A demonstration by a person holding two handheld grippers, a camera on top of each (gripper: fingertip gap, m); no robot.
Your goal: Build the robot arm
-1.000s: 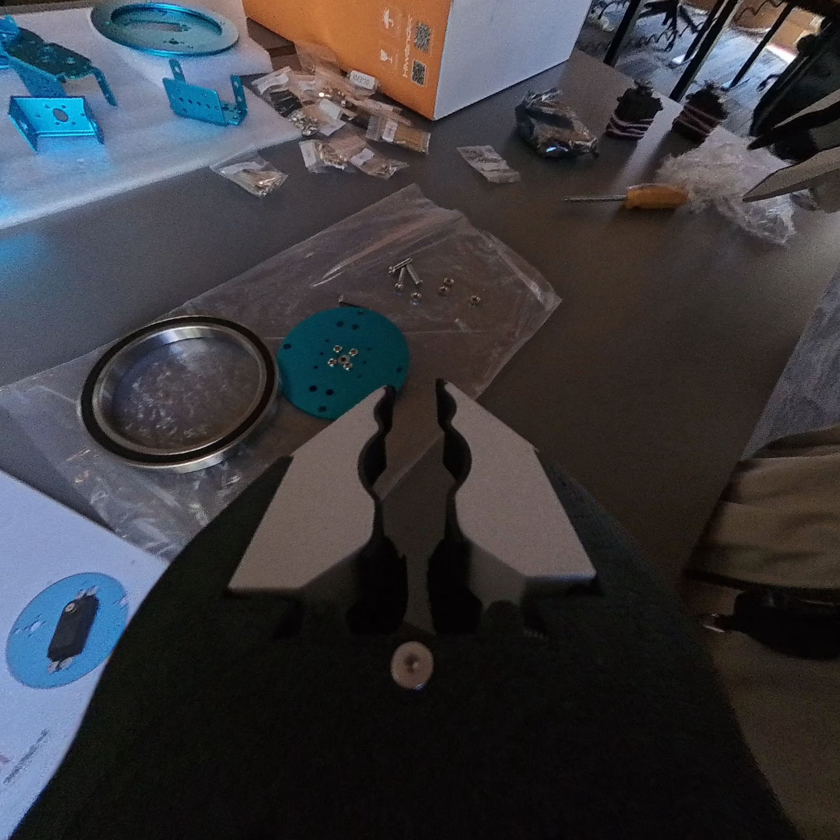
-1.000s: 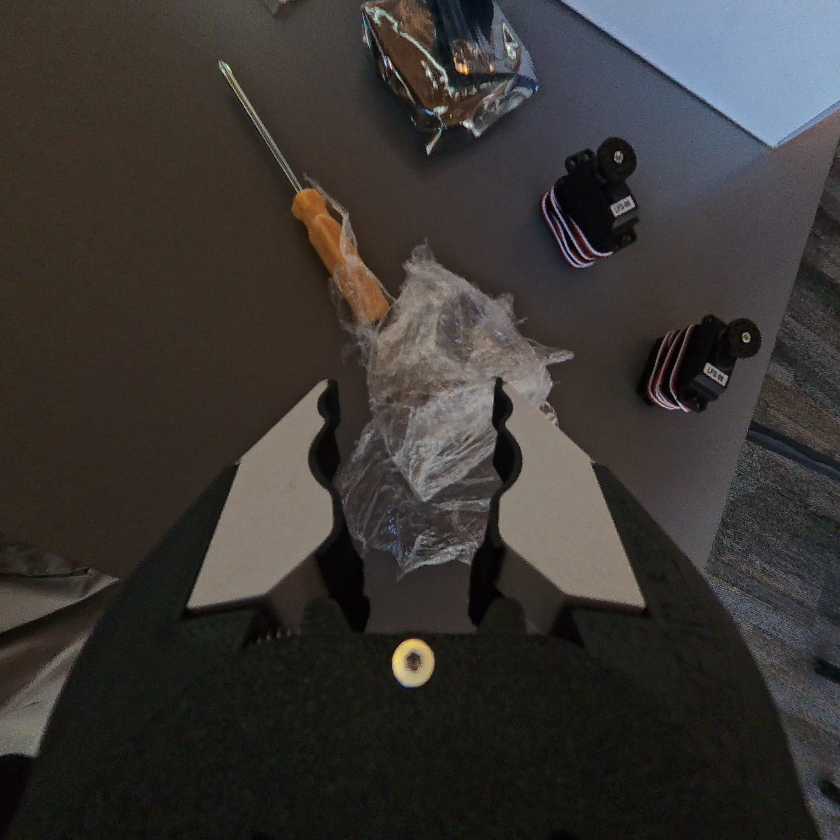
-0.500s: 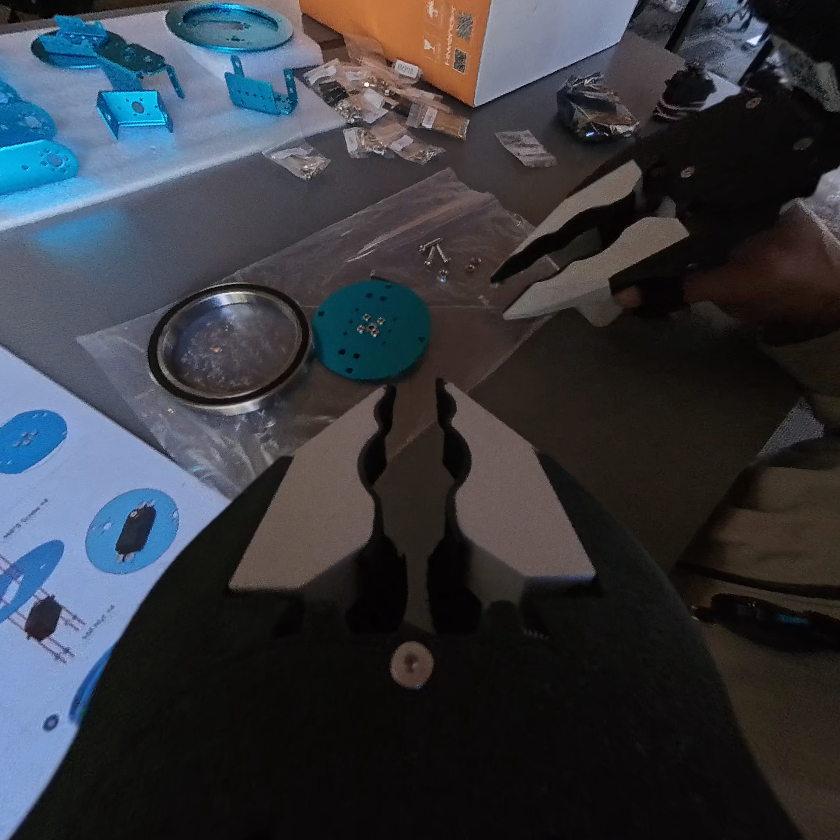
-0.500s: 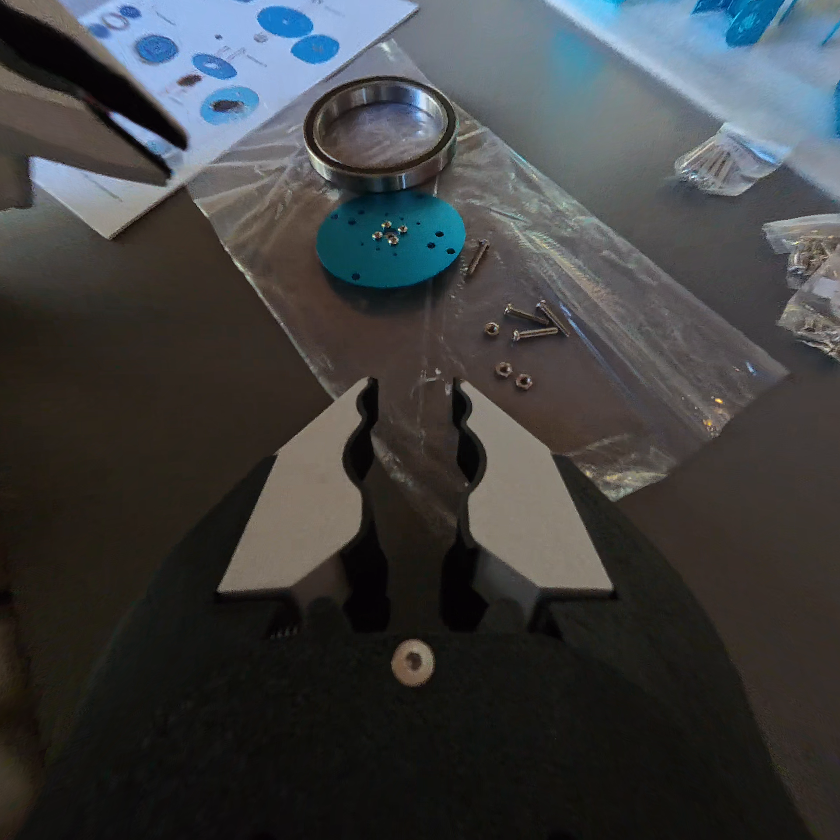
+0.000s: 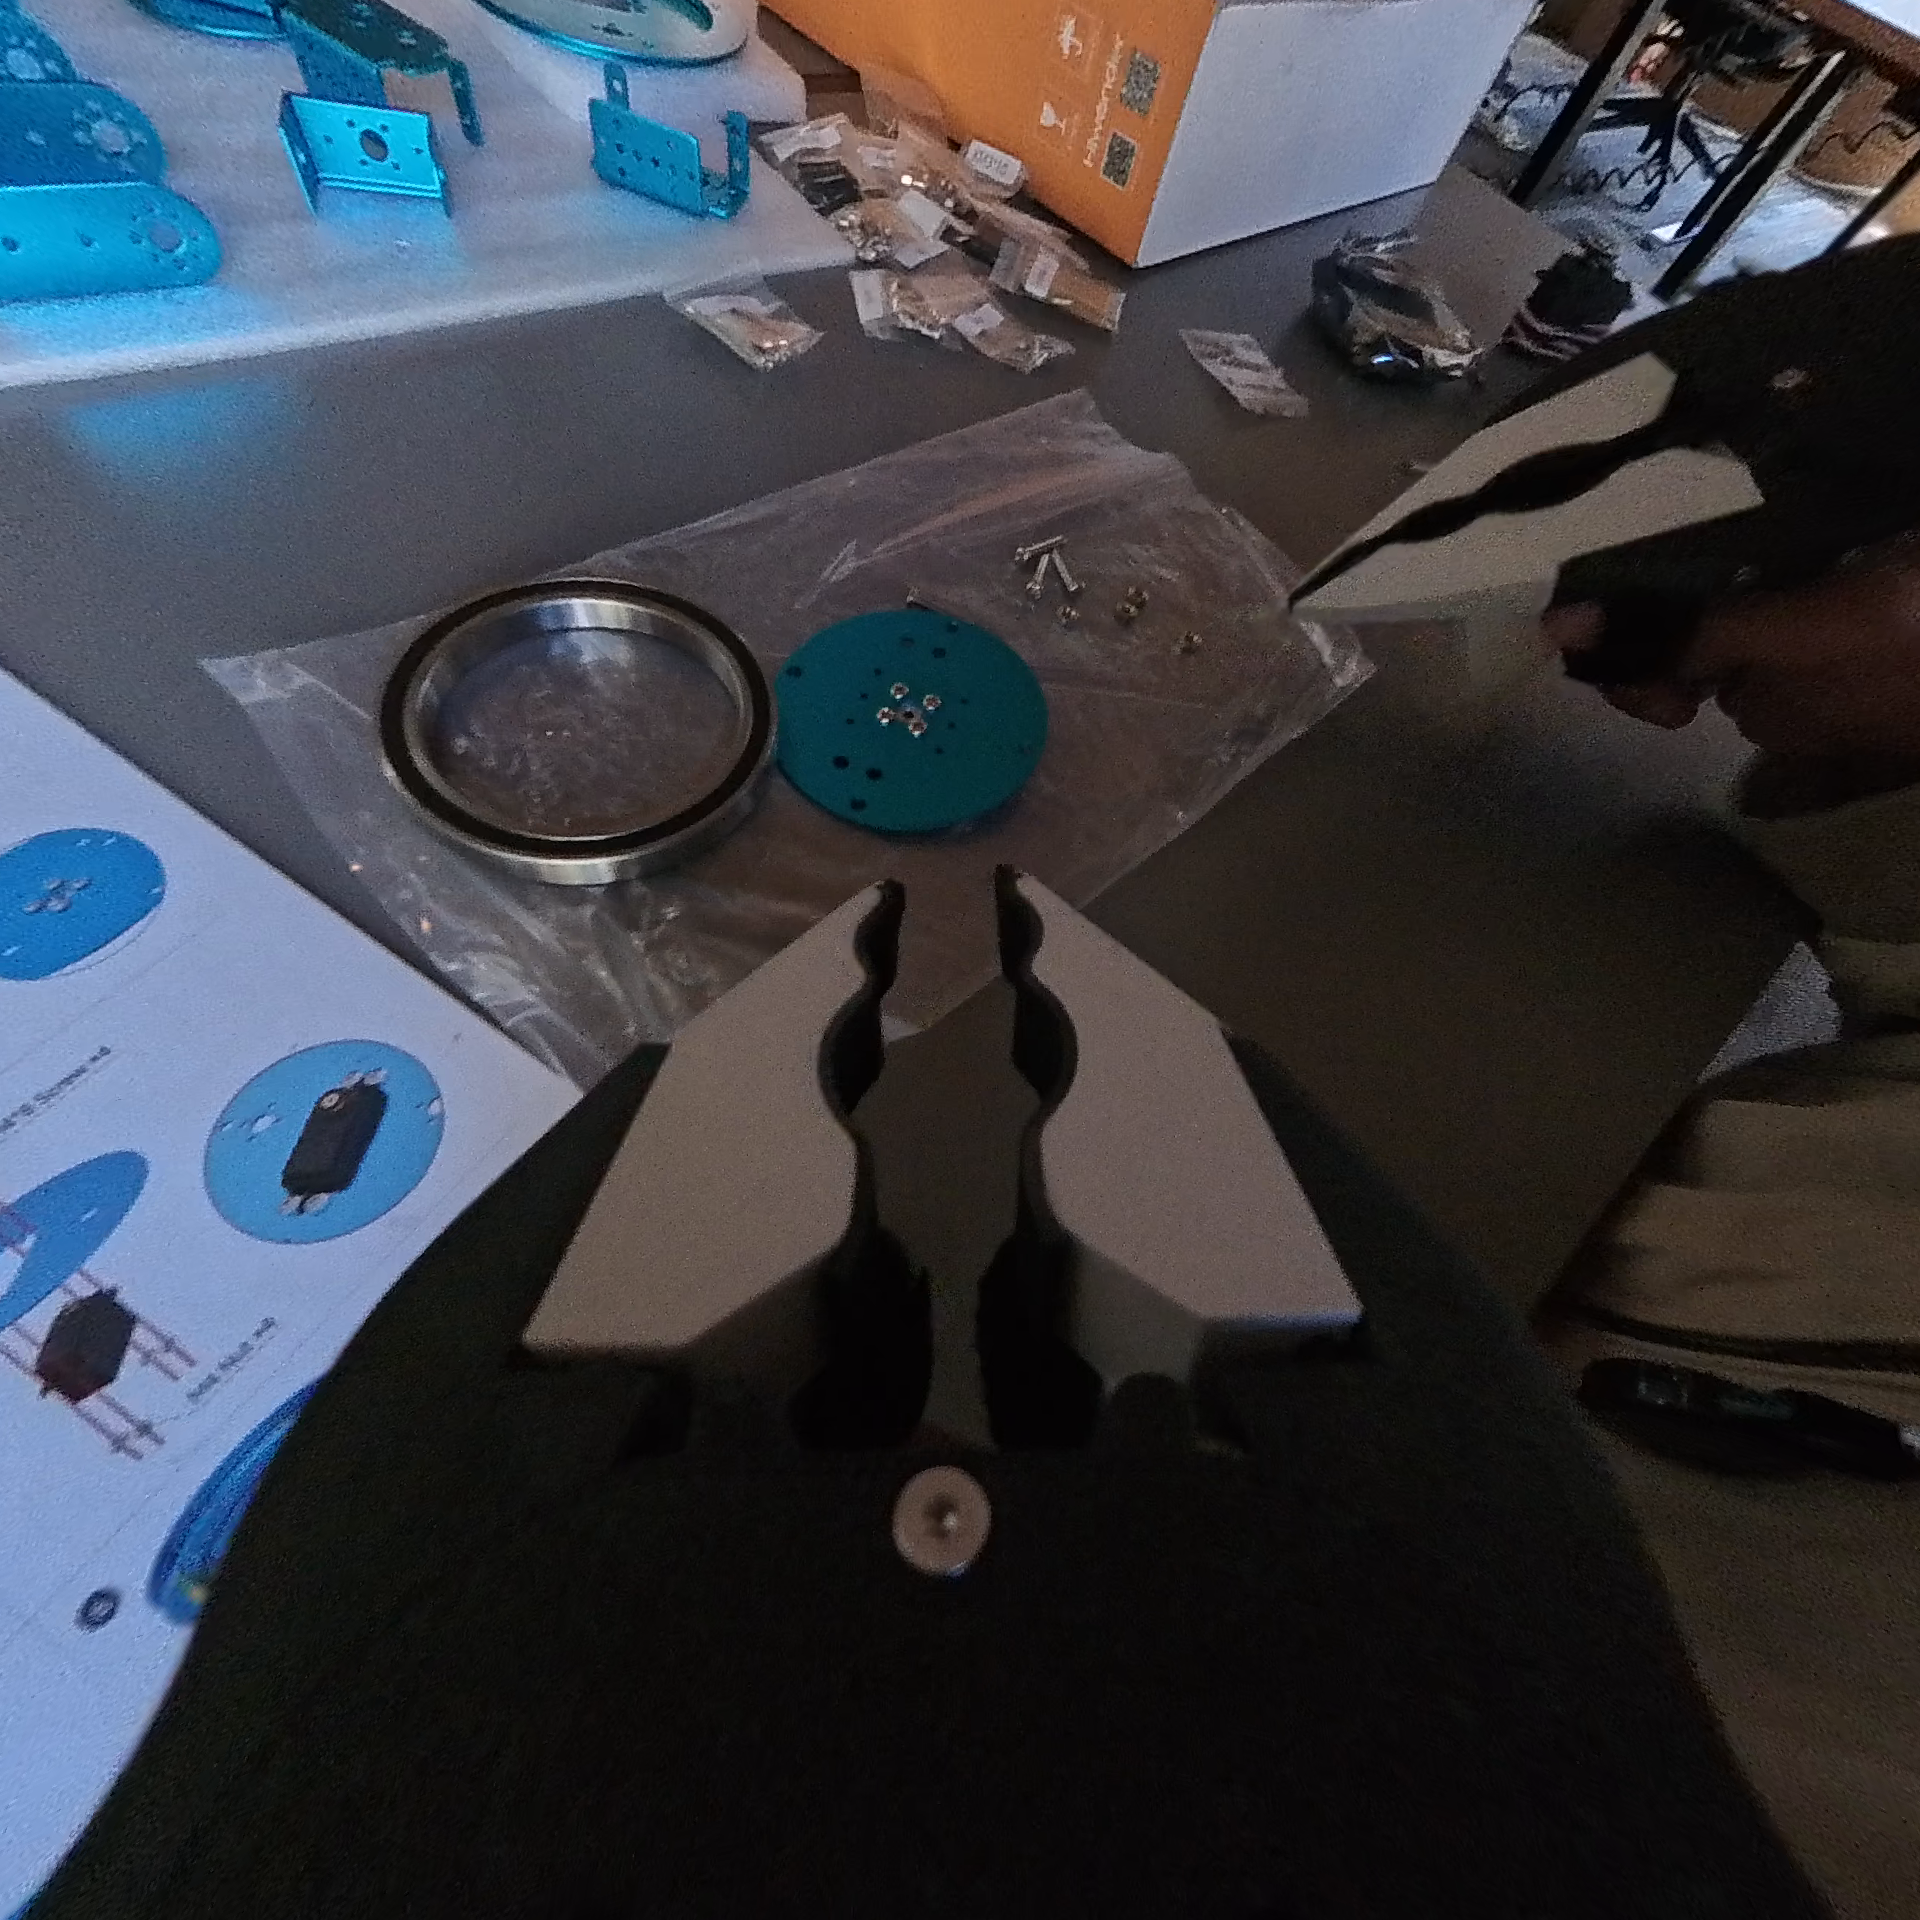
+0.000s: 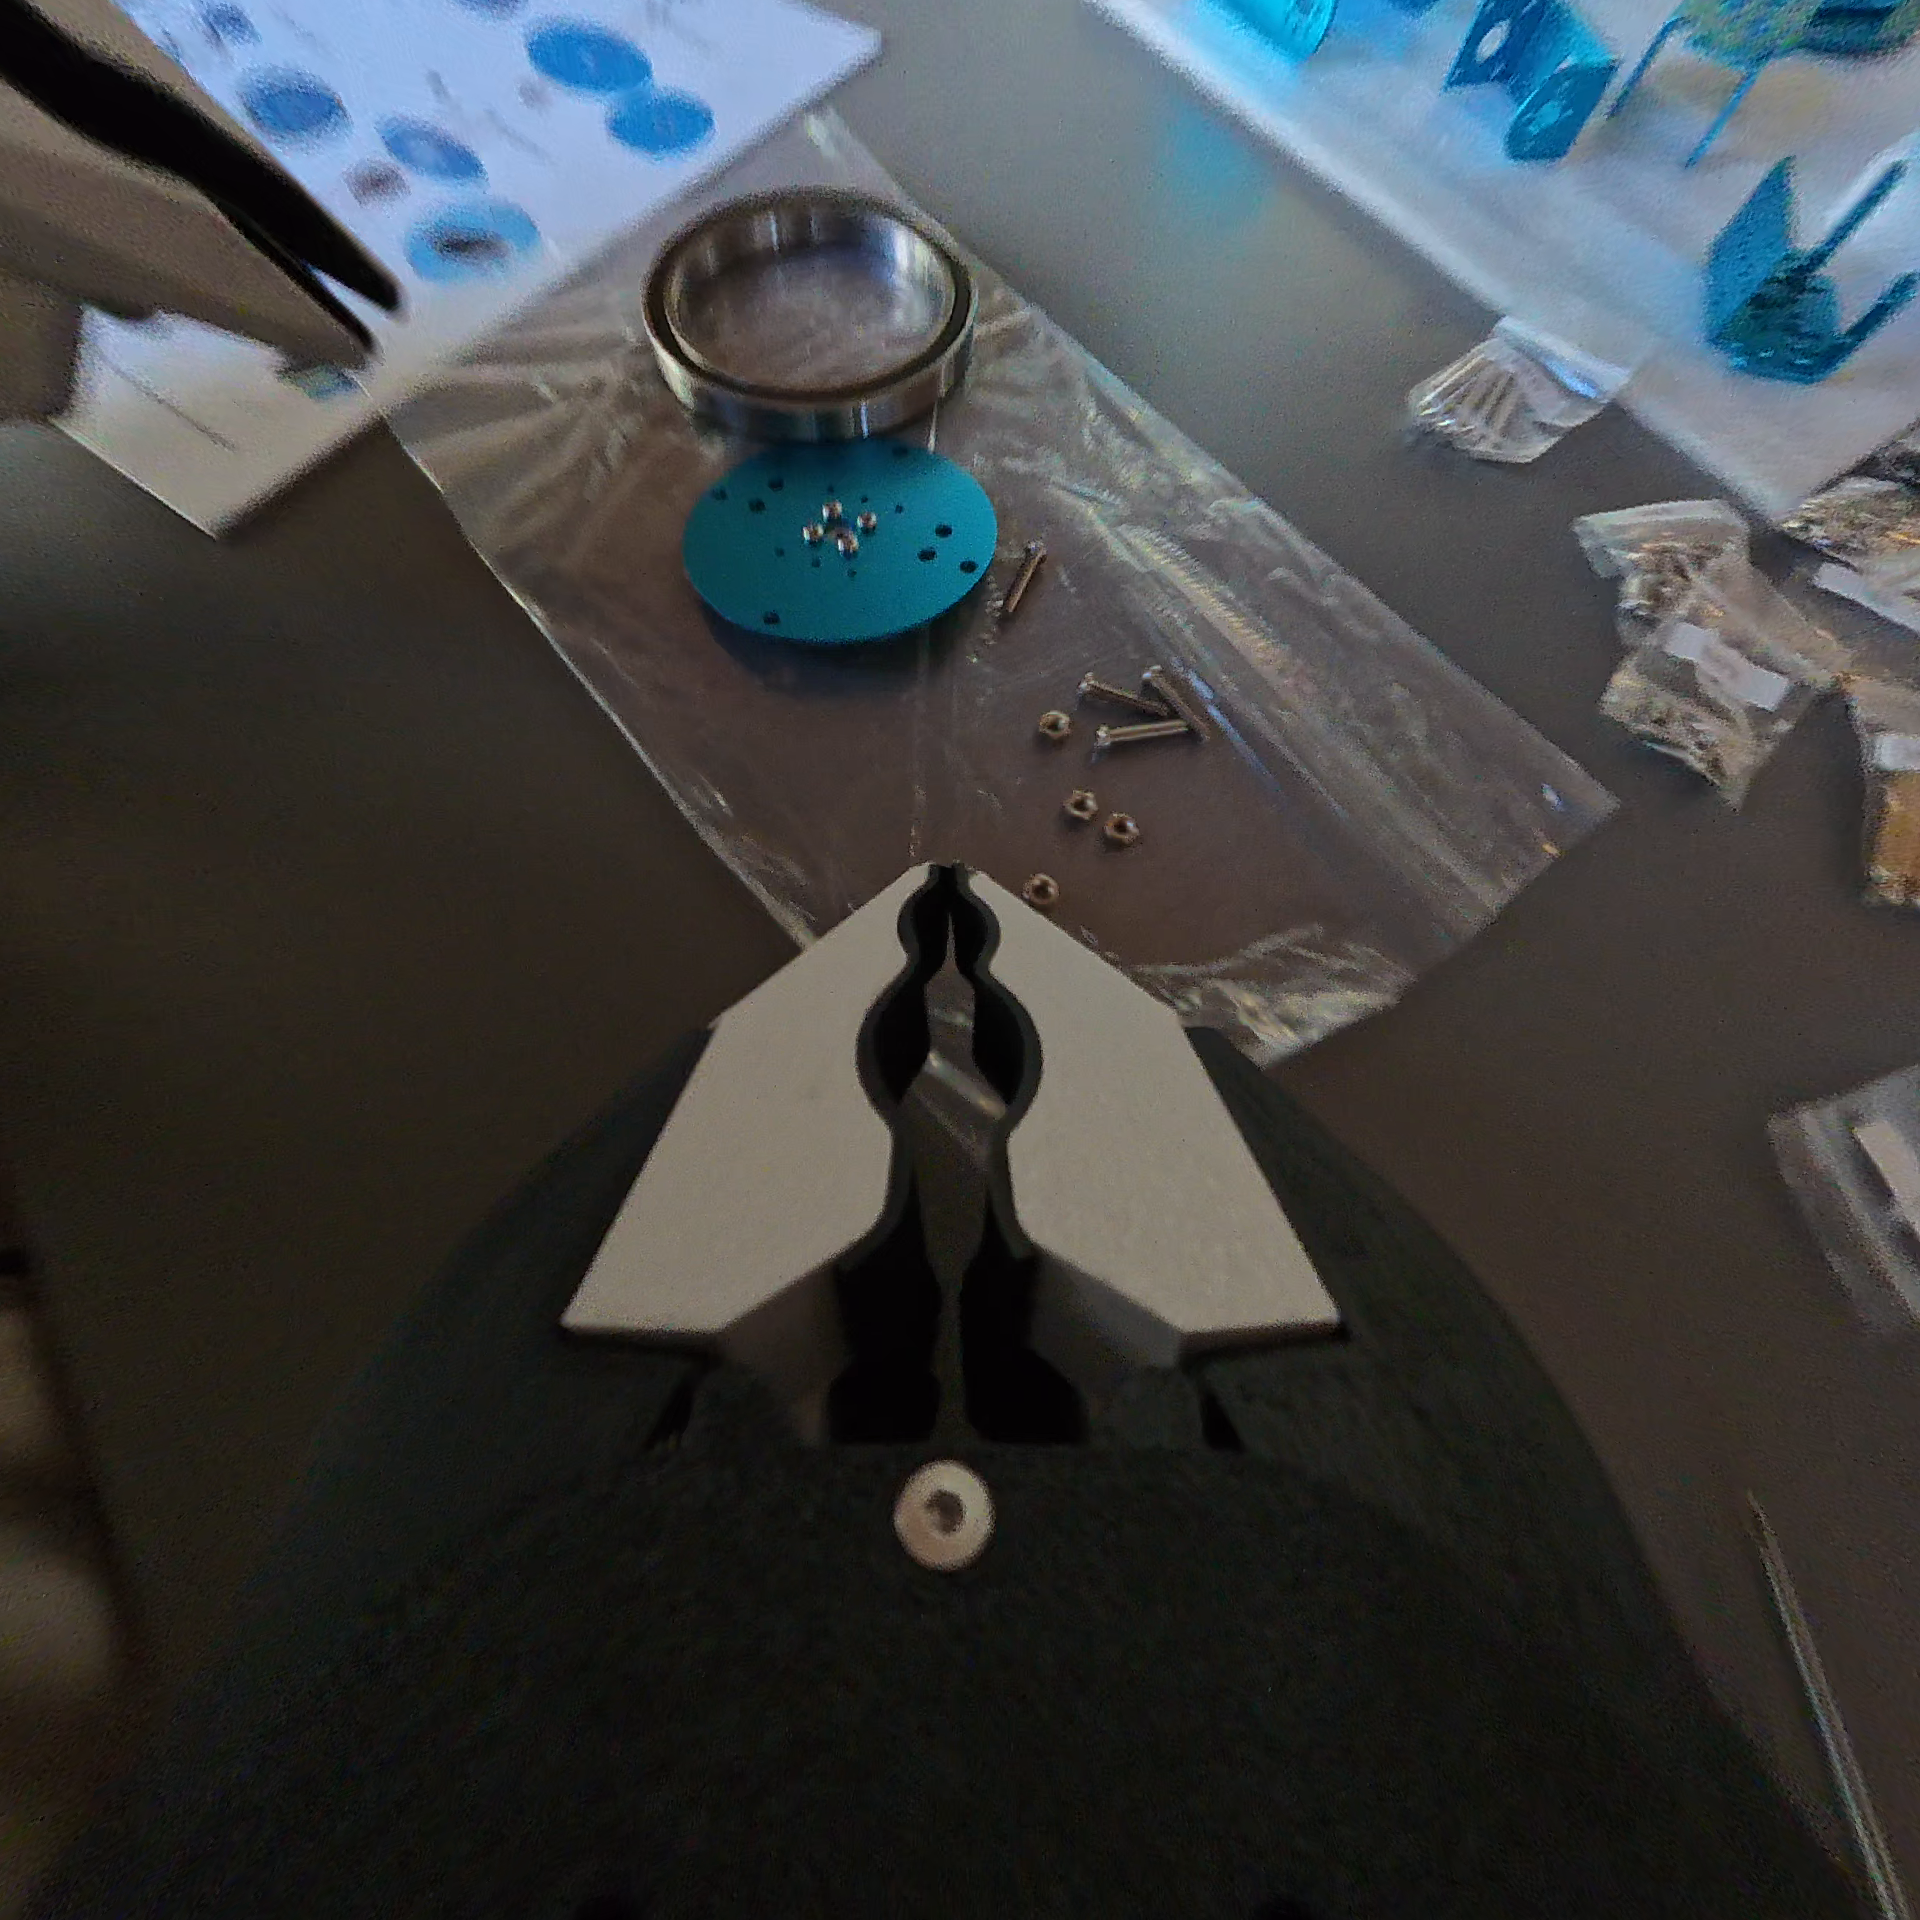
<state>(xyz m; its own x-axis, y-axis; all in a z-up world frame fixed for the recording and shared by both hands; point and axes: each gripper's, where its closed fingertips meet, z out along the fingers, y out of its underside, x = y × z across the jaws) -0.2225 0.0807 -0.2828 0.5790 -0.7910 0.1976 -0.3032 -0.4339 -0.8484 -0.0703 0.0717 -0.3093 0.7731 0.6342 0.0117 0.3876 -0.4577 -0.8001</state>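
right gripper (image 6: 951,873) clenched over the plastic sheet (image 6: 1299,665) — perhaps pinching it — left gripper (image 5: 948,888) released.

bare table (image 5: 1351,935) right of plastic sheet (image 5: 1039,499), loose nuts (image 6: 1099,812) ahead

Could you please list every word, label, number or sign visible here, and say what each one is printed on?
I do not copy out writing, so this lists only where it appears.
Orange and white box: small printed marks and square codes on the orange side.
Instruction sheet: short captions beside blue diagrams, blurred in both views.
Small parts bags: white labels, too small to read.
I can see no other writing.
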